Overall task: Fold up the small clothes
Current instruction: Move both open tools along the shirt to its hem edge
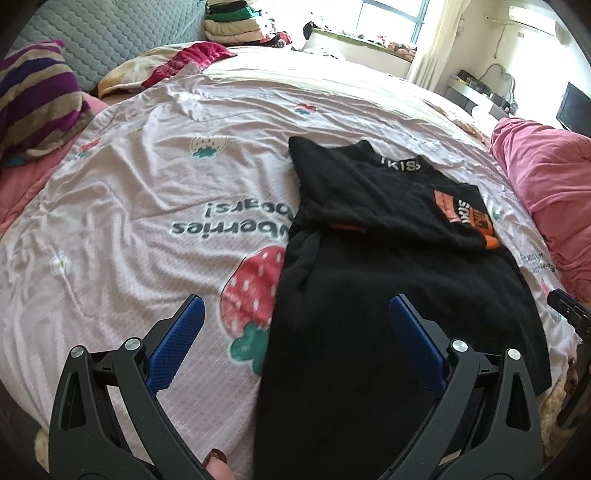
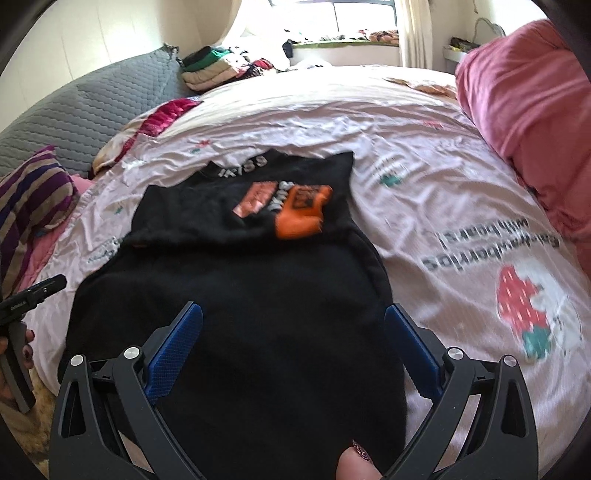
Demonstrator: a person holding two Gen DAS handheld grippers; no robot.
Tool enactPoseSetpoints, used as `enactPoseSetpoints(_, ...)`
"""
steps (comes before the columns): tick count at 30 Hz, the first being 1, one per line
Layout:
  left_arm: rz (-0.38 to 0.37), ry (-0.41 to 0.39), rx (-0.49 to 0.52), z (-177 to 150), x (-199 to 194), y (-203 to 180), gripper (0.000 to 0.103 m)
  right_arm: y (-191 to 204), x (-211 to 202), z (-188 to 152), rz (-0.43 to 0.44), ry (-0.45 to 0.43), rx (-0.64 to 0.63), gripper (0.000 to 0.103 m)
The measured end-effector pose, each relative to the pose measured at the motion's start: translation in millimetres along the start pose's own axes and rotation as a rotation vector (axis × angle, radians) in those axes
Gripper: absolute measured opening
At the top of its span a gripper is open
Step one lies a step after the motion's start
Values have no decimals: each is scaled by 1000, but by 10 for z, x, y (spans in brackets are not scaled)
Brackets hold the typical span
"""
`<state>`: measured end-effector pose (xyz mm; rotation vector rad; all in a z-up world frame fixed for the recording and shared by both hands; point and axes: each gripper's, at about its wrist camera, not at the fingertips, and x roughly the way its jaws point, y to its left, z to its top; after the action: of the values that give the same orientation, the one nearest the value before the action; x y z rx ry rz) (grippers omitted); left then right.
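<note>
A small black top [image 1: 388,280] [image 2: 236,295] with white letters on the collar lies flat on the pink strawberry bedspread [image 1: 147,177] [image 2: 424,155]. Both sleeves are folded across its chest, the orange-printed one [image 1: 465,214] [image 2: 295,210] on top. My left gripper [image 1: 295,314] hovers open over the garment's near left edge, one blue finger above the sheet, the other above black fabric. My right gripper [image 2: 293,317] stands open above the lower right part of the top, holding nothing. The other gripper shows at the edge of each view [image 1: 569,314] [image 2: 33,295].
A pink duvet [image 1: 546,192] [image 2: 528,110] is bunched at the right. A striped purple pillow [image 1: 37,99] [image 2: 29,206] lies at the left by a grey quilted headboard [image 1: 110,37]. Folded clothes [image 1: 236,22] [image 2: 214,70] are stacked at the far side. A thumb [image 2: 354,465] shows.
</note>
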<state>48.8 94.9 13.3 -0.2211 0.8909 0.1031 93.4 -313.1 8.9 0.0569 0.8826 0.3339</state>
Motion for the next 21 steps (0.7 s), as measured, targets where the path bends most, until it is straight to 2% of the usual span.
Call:
enactPoseSetpoints(10,12,37,-6,-186,-12,146,93,-201,-94,-267,-21,54,46,98)
enactPoseSetpoints(21,-19,72,-1,-324,-10,198,93,-262,-139,-497,-23,124,45,98)
